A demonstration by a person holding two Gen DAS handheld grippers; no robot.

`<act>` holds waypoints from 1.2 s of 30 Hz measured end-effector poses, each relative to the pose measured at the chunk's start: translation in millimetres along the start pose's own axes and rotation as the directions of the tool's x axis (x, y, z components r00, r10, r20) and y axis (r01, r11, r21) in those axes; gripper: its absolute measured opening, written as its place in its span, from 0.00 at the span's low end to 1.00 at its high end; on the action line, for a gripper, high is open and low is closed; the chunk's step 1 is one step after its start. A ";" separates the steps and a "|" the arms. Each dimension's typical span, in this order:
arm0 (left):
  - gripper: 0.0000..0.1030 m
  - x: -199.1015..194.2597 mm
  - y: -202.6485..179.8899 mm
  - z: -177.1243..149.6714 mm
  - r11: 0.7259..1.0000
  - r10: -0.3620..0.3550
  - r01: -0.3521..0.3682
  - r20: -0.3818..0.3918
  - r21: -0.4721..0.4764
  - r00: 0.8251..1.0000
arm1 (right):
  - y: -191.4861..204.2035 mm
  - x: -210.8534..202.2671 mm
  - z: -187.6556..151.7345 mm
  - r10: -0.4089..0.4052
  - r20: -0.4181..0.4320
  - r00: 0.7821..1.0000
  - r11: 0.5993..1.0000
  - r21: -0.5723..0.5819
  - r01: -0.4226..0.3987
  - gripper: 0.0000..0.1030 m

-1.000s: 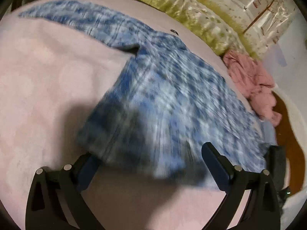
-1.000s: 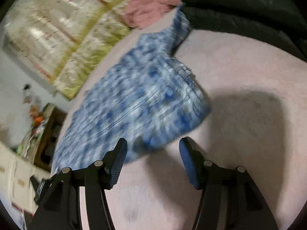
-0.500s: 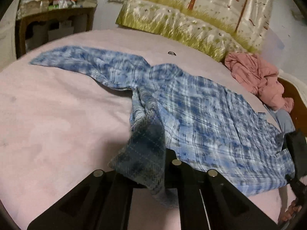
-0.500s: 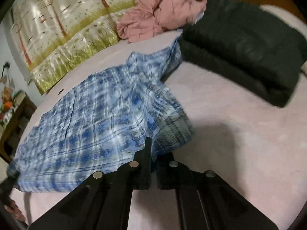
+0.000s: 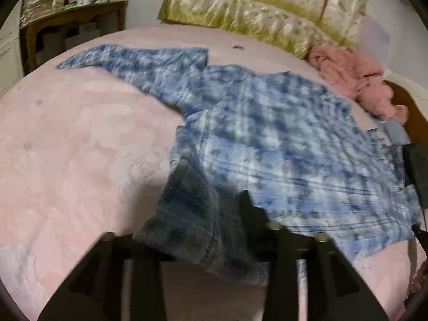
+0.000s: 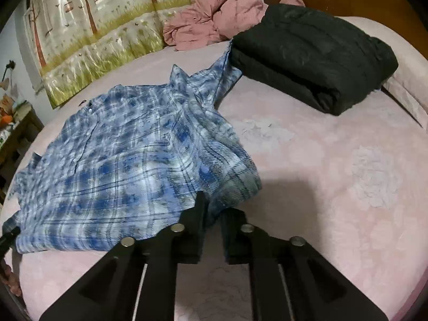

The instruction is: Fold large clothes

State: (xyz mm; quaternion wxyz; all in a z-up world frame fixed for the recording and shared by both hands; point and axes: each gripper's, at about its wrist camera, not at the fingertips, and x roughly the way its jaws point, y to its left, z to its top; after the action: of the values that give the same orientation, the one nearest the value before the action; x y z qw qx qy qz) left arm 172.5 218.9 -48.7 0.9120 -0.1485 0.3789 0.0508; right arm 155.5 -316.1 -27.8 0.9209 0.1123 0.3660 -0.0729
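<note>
A blue and white plaid shirt lies spread on the pink bed, one sleeve stretched to the far left. My left gripper is shut on the shirt's near left corner, and dark folded cloth hangs over its fingers. In the right wrist view the same shirt lies to the left. My right gripper is shut on the shirt's near right corner, lifted a little off the bed.
A folded black garment lies at the far right of the bed. A crumpled pink garment lies by the green patterned pillows. A wooden side table with clutter stands beyond the bed's left edge.
Both grippers, open a second ago around the shirt's near corners, have shut on them. The corners have since lifted and the view has pulled back.
</note>
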 end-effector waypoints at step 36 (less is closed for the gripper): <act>0.88 -7.0 70.2 243.2 0.980 0.175 -0.198 0.382 0.021 0.907 | 181.2 19.2 127.5 0.191 0.223 0.956 0.973 -0.169 -0.155 0.88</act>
State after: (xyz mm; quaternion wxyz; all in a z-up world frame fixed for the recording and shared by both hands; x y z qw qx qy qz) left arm 317.5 361.0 102.5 0.9628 -0.0721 0.2097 0.1542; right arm 292.5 -175.5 76.8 0.9667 0.0652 0.2463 0.0230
